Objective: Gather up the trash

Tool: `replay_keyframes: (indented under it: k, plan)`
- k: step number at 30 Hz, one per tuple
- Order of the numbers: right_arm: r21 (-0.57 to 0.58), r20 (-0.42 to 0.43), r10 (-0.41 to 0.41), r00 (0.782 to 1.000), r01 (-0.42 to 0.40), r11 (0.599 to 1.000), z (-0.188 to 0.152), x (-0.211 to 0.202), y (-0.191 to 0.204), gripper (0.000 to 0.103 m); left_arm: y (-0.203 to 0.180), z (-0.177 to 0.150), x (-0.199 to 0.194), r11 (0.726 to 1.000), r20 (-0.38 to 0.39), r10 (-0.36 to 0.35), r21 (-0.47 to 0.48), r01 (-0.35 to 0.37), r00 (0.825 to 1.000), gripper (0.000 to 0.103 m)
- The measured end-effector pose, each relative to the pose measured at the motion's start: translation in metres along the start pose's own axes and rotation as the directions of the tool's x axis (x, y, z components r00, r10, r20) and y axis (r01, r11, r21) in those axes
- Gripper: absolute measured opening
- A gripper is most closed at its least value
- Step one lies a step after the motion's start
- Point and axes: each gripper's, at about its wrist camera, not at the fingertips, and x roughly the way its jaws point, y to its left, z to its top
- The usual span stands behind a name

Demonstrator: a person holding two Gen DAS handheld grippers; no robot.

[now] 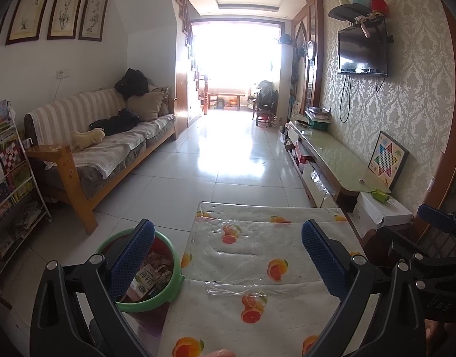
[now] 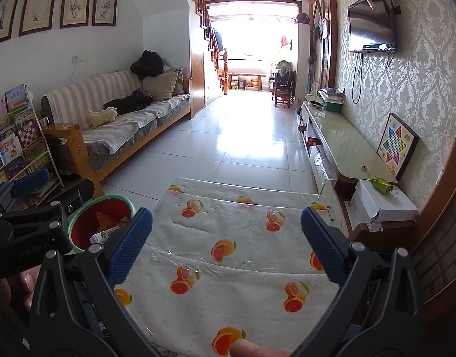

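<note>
A red bin with a green rim [image 1: 171, 285] stands on the floor left of the table; it holds a milk carton [image 1: 143, 281] and crumpled paper. It also shows in the right wrist view [image 2: 79, 223]. My left gripper [image 1: 228, 255] is open and empty above the table with the orange-print cloth [image 1: 251, 255]; its left finger overlaps the bin. My right gripper [image 2: 226, 241] is open and empty over the same table [image 2: 228, 238]. A green wrapper [image 1: 380, 195] lies on a white box to the right, also in the right wrist view [image 2: 382, 185].
A striped sofa [image 1: 109, 142] and a book rack [image 1: 10, 178] stand at the left. A long TV cabinet [image 1: 332, 154] with a checkers board [image 1: 387, 159] runs along the right wall. The white box [image 2: 382, 203] sits by the table. Tiled floor [image 1: 228, 154] stretches ahead.
</note>
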Motion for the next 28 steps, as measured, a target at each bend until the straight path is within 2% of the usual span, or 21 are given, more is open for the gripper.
replay_keyframes:
  k: [14,17,19,21,25,28]
  plan:
    - [-0.003,-0.006,0.004,1.000,-0.004,1.000,-0.0004,0.0018,0.0003,0.098,-0.0013,0.0013,-0.0009,1.000,0.006,0.002,0.006,-0.002,1.000,0.095]
    - [0.000,-0.006,0.001,1.000,-0.001,1.000,-0.0011,0.0021,0.0001,0.098,0.0027,0.0016,-0.0039,0.999,0.022,-0.019,-0.035,0.020,1.000,0.095]
    - [0.001,-0.006,-0.002,1.000,0.002,1.000,-0.0016,0.0021,-0.0008,0.098,0.0050,0.0024,-0.0034,0.998,0.027,-0.004,-0.055,0.005,1.000,0.095]
    - [0.001,-0.005,-0.003,1.000,0.003,1.000,-0.0022,0.0026,-0.0025,0.098,0.0033,0.0031,-0.0031,0.999,0.038,0.025,-0.043,-0.024,0.999,0.095]
    - [0.001,-0.008,-0.005,1.000,0.005,1.000,-0.0033,0.0030,-0.0036,0.098,-0.0033,0.0034,-0.0025,1.000,0.035,0.027,0.003,-0.027,0.999,0.095]
    - [-0.002,-0.006,-0.003,1.000,0.003,1.000,-0.0031,0.0023,-0.0033,0.098,-0.0048,0.0039,-0.0012,0.999,0.027,0.032,0.004,-0.032,0.999,0.095]
